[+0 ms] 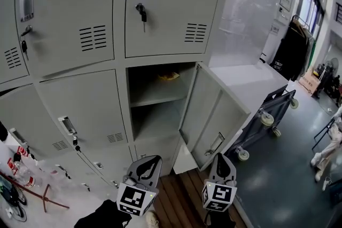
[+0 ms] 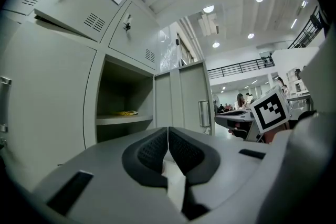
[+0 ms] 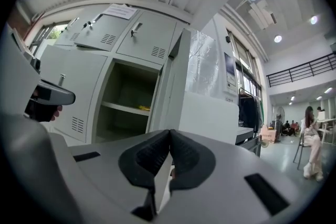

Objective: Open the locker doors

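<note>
Your L gripper (image 1: 144, 165) & R gripper (image 1: 220, 163) both sit low in the head view. Each has its jaws pressed together w/ nothing between them. The grey metal locker bank (image 1: 80, 93) fills the left & centre. One grey locker door (image 1: 214, 112), in the lower right column, stands swung out to the right, just above your R gripper. Its open compartment (image 1: 155, 115) shows a shelf w/ a small yellow item (image 1: 169, 76) on it. The upper door (image 1: 171, 13) above it is shut, w/ a key in its lock. A wheeled grey cart (image 1: 267, 117) stands to the right of the lockers.

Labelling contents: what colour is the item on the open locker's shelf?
Yellow; the item shows best in the head view.
</note>
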